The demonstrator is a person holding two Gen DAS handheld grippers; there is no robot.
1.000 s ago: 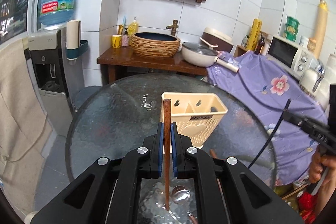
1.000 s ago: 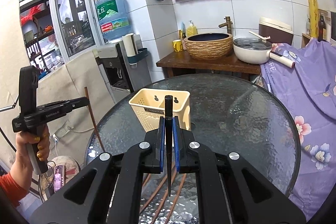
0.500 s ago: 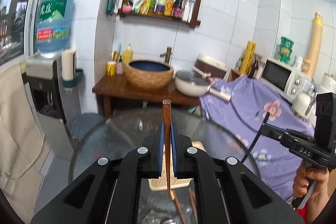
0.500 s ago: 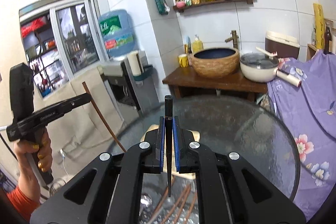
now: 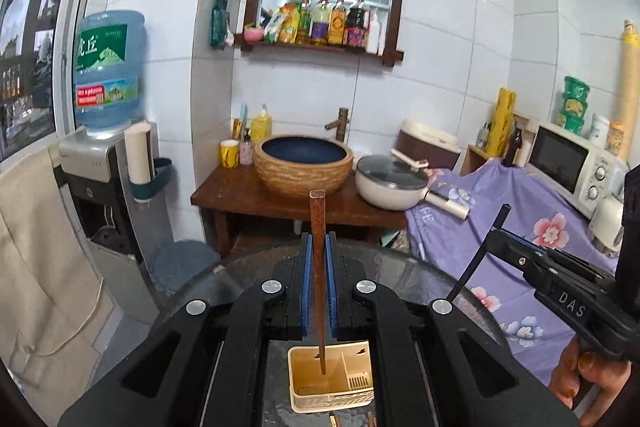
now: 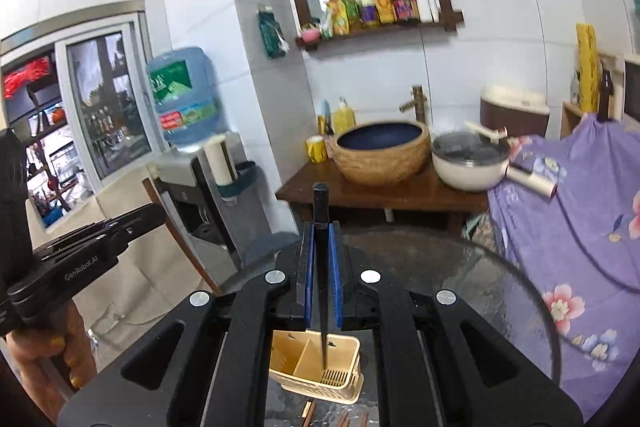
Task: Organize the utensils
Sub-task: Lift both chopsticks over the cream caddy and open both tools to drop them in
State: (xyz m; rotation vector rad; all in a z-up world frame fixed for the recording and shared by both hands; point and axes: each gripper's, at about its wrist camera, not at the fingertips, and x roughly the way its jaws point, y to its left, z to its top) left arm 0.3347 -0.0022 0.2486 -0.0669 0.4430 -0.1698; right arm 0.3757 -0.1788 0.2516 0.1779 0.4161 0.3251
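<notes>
Holding one chopstick apiece above the cream utensil holder (image 5: 332,383) on the round glass table (image 6: 500,291).
The left gripper (image 5: 319,255) is clamped on a brown wooden chopstick (image 5: 318,267), its lower tip hanging over the holder's larger compartment. The right gripper (image 6: 321,255) is clamped on a black chopstick (image 6: 321,267), tip over the compartment with the slotted floor. More brown chopsticks (image 6: 344,418) lie on the glass just in front of the holder.

Ahead of my left gripper (image 5: 318,247) I see a woven basin (image 5: 303,165); the pan (image 5: 391,185) and microwave (image 5: 570,163) sit right, water bottle (image 5: 107,67) left.
</notes>
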